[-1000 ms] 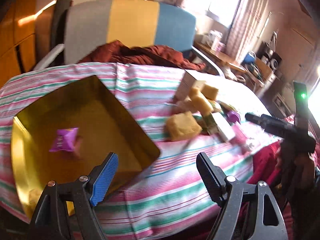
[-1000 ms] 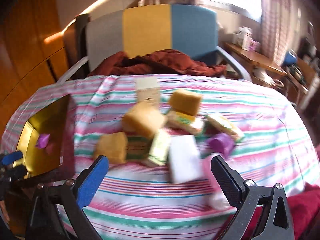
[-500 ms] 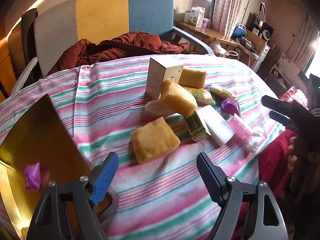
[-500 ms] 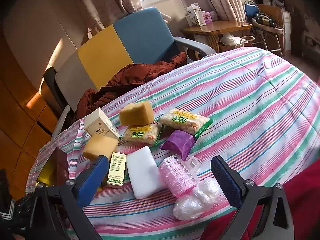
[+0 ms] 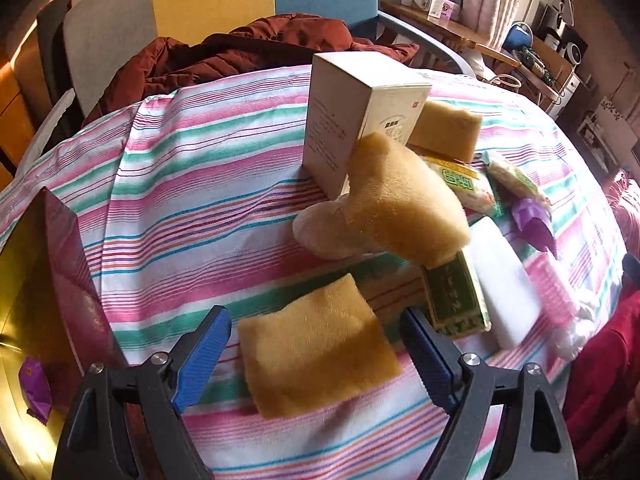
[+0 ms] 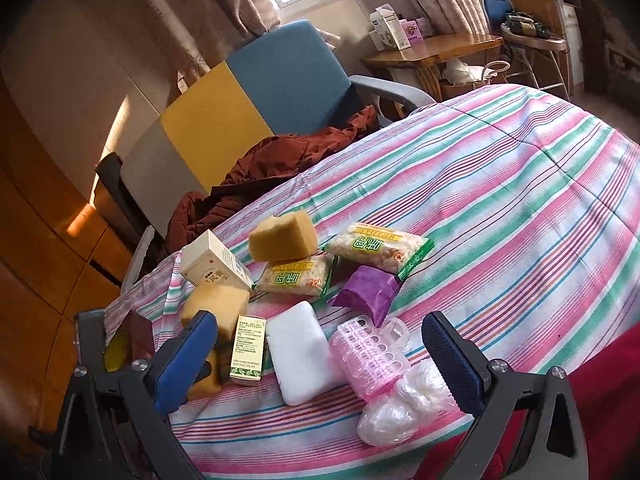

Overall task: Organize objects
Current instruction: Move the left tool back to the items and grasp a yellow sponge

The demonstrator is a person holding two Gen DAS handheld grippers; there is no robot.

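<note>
A pile of objects lies on the striped tablecloth [image 5: 192, 184]. My left gripper [image 5: 316, 344] is open, its blue pads either side of a flat yellow sponge [image 5: 316, 352]. Behind it lie a second sponge [image 5: 404, 204], a white box [image 5: 360, 116], a green box [image 5: 456, 296] and a white block [image 5: 504, 284]. A gold tin [image 5: 24, 304] at left holds a purple packet [image 5: 34, 384]. My right gripper [image 6: 320, 360] is open above the white block [image 6: 300, 356], pink rollers [image 6: 368, 356], a clear bag [image 6: 404, 404] and a purple pouch [image 6: 368, 292].
A grey, yellow and blue chair [image 6: 248, 96] with a rust-red jacket [image 6: 272, 160] stands behind the table. Two green snack packets [image 6: 376, 248] and a sponge [image 6: 284, 236] lie mid-table. A wooden desk [image 6: 436, 52] stands at the back right.
My left gripper swung right from the gold tin and moved in over the flat yellow sponge. My right gripper pulled back and turned right, so the pile now sits at lower left.
</note>
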